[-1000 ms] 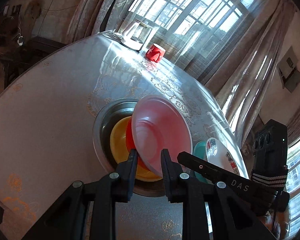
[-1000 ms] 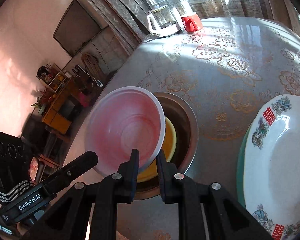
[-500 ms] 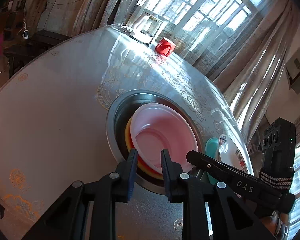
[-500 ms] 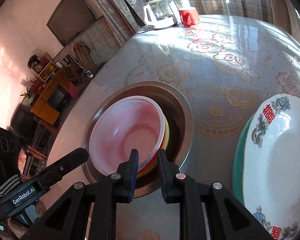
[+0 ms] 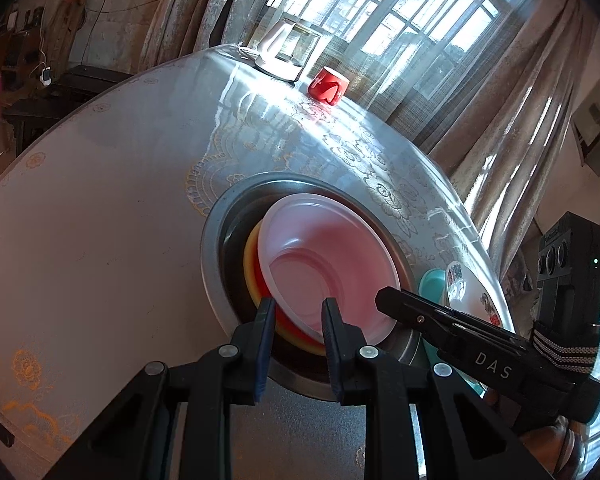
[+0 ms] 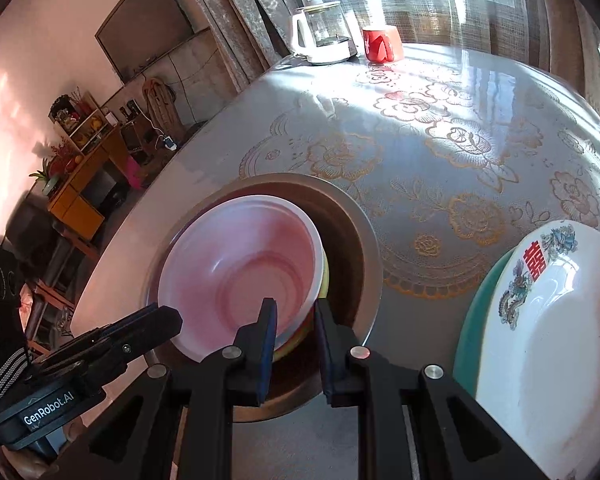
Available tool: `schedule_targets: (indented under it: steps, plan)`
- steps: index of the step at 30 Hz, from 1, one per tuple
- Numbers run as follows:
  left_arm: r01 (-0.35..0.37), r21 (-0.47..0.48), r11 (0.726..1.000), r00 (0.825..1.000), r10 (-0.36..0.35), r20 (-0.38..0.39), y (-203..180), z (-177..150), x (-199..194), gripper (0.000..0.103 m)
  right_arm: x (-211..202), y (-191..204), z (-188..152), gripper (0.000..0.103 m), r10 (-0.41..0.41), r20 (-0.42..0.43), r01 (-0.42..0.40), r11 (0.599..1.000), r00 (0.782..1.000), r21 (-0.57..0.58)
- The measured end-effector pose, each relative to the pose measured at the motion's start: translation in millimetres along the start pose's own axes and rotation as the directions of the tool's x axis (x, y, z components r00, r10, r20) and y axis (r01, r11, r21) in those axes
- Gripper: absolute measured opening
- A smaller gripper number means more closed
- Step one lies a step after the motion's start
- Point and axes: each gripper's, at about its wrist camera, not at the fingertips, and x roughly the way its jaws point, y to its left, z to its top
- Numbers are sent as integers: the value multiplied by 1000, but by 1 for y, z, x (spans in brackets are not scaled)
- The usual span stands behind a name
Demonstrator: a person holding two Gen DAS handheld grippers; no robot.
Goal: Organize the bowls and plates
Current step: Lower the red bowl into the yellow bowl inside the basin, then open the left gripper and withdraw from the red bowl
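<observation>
Floral-patterned table [image 6: 440, 152], kettle [image 6: 320, 36], mug [image 6: 380, 44], curtained window [image 5: 380, 12].

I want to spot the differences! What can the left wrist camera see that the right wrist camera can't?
Only the left wrist view shows the big window with its curtains and the right hand-held gripper.

Only the right wrist view shows the TV on the wall, the shelf and the left hand-held gripper.

Both show the pink bowl stacked in the metal basin, the flowered plate on a teal one, the red mug and the kettle.
</observation>
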Motion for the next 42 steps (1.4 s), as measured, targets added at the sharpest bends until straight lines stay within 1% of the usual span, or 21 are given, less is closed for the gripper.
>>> schedule_targets:
  steps: [15,31,42]
  plan:
    - [-41,36,999,999,40,17,-5,-4,-4,24,-2,1,-5,19,6,12,-6,1000,1000,1]
    - [-56,59,997,998,54,36,-10,-9,-12,30,-7,-3,-11,20,48,31,-49,999,998,18]
    - [-75,72,995,996,71,57,-11,-13,-18,32,-17,-11,-17,20,74,64,-76,996,995,36]
